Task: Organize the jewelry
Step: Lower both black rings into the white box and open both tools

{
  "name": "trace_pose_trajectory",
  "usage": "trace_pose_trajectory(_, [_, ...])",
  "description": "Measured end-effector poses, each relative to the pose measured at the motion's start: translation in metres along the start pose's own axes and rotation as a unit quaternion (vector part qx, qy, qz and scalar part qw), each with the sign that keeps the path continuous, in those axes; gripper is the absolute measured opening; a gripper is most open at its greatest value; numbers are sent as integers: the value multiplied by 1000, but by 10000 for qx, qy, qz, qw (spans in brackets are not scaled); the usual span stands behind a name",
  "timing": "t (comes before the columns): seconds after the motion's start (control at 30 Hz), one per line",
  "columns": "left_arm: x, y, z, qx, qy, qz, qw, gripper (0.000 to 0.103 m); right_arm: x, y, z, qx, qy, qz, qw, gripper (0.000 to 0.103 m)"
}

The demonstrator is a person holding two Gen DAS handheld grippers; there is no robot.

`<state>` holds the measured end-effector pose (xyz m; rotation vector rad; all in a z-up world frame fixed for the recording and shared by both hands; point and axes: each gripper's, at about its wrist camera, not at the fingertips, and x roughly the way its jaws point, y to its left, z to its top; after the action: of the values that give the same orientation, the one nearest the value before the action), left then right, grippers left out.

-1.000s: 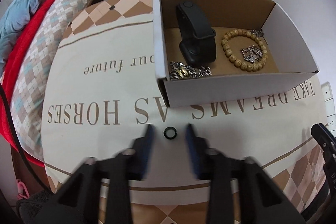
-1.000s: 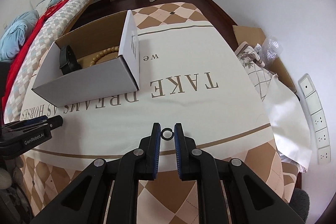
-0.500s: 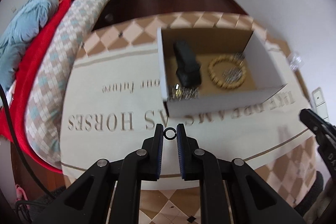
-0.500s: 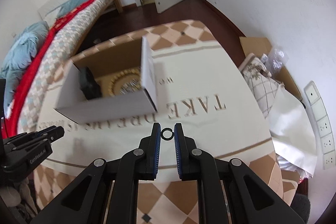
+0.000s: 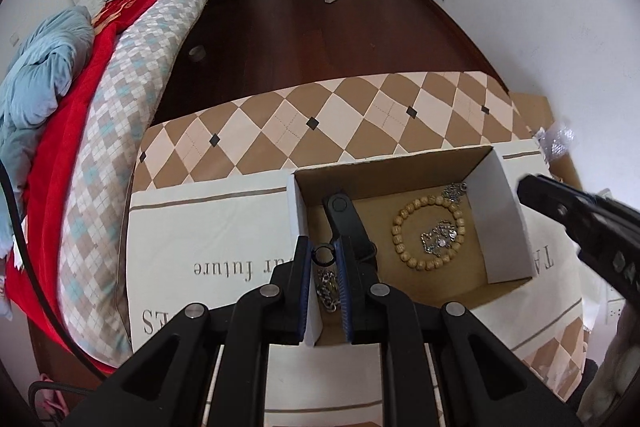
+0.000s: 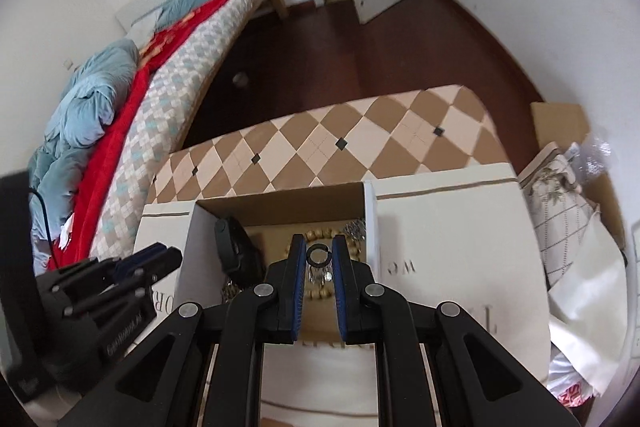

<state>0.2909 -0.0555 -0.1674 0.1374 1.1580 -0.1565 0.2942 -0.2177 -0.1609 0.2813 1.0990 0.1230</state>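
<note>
An open cardboard box (image 5: 504,227) stands on the table. It holds a black wristband (image 5: 348,219), a wooden bead bracelet (image 5: 400,227), a silver chain (image 5: 440,237) inside the bracelet and another silver chain (image 5: 328,287) at the near left corner. My left gripper (image 5: 324,255) is shut on a small black ring (image 5: 324,254) and holds it above the box's left end. My right gripper (image 6: 319,255) is shut on a second black ring (image 6: 319,254) above the bead bracelet (image 6: 316,237) in the box (image 6: 370,223).
The table carries a cream cloth with brown lettering (image 5: 224,267) and a diamond-pattern border (image 5: 320,123). A bed with red and blue bedding (image 5: 60,107) runs along the left. Cardboard and plastic bags (image 6: 568,195) lie on the floor to the right.
The left gripper shut on the ring lying on the cloth and lifted it. Both grippers rose and moved forward, from in front of the box to above it, each holding a ring.
</note>
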Motion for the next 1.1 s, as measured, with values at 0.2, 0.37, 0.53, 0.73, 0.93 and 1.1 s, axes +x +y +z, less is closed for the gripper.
trace_pose_trajectory(0.2, [7, -3, 2, -61, 92, -123, 9999, 14, 30, -12, 10, 160, 499, 319, 9981, 14])
trace_pose_trajectory(0.37, [4, -2, 3, -180, 89, -140, 9997, 14, 35, -17, 8, 247, 662, 380, 9968, 24])
trace_pose_trajectory(0.53, [-4, -3, 3, -162, -4, -8, 9999, 15, 20, -17, 7, 168, 501, 169, 9985, 46])
trace_pose_trajectory(0.73, [-25, 5, -1, -230, -355, 376, 9984, 62, -6, -11, 1, -101, 154, -526, 9984, 61])
trace_pose_trajectory(0.93, [-38, 20, -12, -345, -497, 759, 9953, 84, -27, -4, -16, -440, -107, -1311, 9903, 87])
trace_pose_trajectory(1.1, [-46, 27, -25, -409, -523, 889, 9938, 89, -36, 4, -31, -547, -198, -1558, 9861, 102])
